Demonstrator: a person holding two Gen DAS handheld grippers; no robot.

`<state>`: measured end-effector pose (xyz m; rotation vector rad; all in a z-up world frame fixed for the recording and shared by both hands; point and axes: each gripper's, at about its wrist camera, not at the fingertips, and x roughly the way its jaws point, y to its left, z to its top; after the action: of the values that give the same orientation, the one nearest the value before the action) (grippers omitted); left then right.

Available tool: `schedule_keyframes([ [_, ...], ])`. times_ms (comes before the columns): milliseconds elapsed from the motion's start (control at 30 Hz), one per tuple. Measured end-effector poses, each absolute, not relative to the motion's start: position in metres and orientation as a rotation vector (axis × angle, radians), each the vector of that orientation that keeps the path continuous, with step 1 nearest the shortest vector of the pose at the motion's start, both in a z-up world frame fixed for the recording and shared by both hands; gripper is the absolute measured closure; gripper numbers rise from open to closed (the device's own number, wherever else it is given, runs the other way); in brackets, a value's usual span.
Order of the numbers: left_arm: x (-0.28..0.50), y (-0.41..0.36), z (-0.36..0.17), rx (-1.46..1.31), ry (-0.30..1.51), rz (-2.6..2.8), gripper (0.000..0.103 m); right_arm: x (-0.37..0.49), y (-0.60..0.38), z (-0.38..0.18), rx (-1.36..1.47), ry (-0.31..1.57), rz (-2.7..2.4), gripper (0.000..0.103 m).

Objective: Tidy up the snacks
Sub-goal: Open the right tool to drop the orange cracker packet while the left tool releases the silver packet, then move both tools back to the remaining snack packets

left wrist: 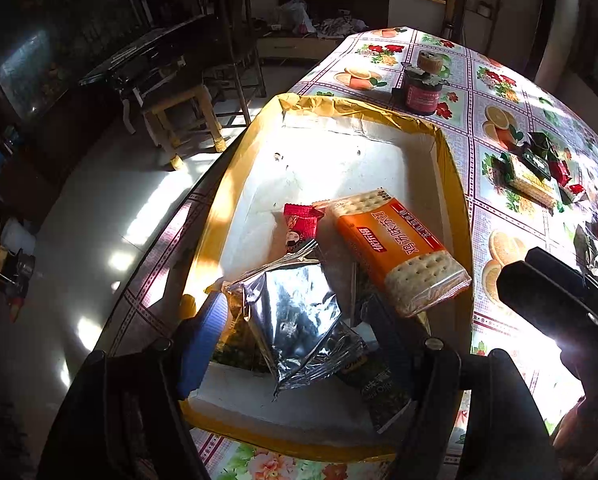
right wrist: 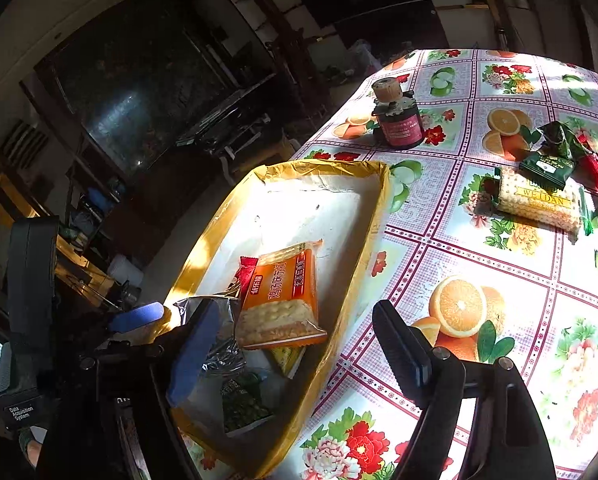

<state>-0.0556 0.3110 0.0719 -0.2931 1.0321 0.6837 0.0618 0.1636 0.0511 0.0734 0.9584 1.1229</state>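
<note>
- Left wrist view: the left hand-held gripper point(left wrist: 295, 332) hangs over the near end of the yellow-rimmed tray point(left wrist: 457, 184), jaws apart, a silver foil bag point(left wrist: 295, 312) lying loose between them, not pinched.
- An orange cracker pack point(left wrist: 395, 252) leans on the tray's right wall, a small red candy packet point(left wrist: 301, 224) just beside it.
- Right wrist view: the right hand-held gripper point(right wrist: 295, 356) is wide open and holds nothing, straddling the tray's near right rim.
- More snacks point(right wrist: 547, 184) lie near the desk's point(right wrist: 499, 264) far right edge; a dark jar point(right wrist: 401, 124) stands beyond the tray.
</note>
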Motion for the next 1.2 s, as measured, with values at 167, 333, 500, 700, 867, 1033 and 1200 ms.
schedule_keyframes([
  [167,-0.048,0.289,0.074,-0.285,1.026,0.642,0.031,0.060,0.121,0.056,0.184,0.885,1.115,0.008],
  [333,-0.038,0.257,0.078,-0.247,1.019,0.588,0.031,0.059,0.064,0.070,0.319,0.764,1.067,0.000],
  [500,-0.027,0.224,0.079,-0.213,1.026,0.531,0.031,0.073,0.015,0.071,0.382,0.778,0.986,0.000],
  [700,-0.011,0.181,0.072,-0.162,1.056,0.459,0.031,0.070,-0.076,0.086,0.579,0.599,0.943,0.000],
  [867,-0.001,0.149,0.073,-0.115,1.061,0.410,0.031,0.059,-0.155,0.106,0.722,0.394,0.820,0.000],
  [1033,0.012,0.124,0.069,-0.084,1.078,0.369,0.031,0.048,-0.204,0.126,0.664,0.248,0.750,0.000],
  [1200,0.024,0.110,0.063,-0.079,1.097,0.347,0.031,0.047,-0.233,0.131,0.738,0.280,0.718,0.000],
])
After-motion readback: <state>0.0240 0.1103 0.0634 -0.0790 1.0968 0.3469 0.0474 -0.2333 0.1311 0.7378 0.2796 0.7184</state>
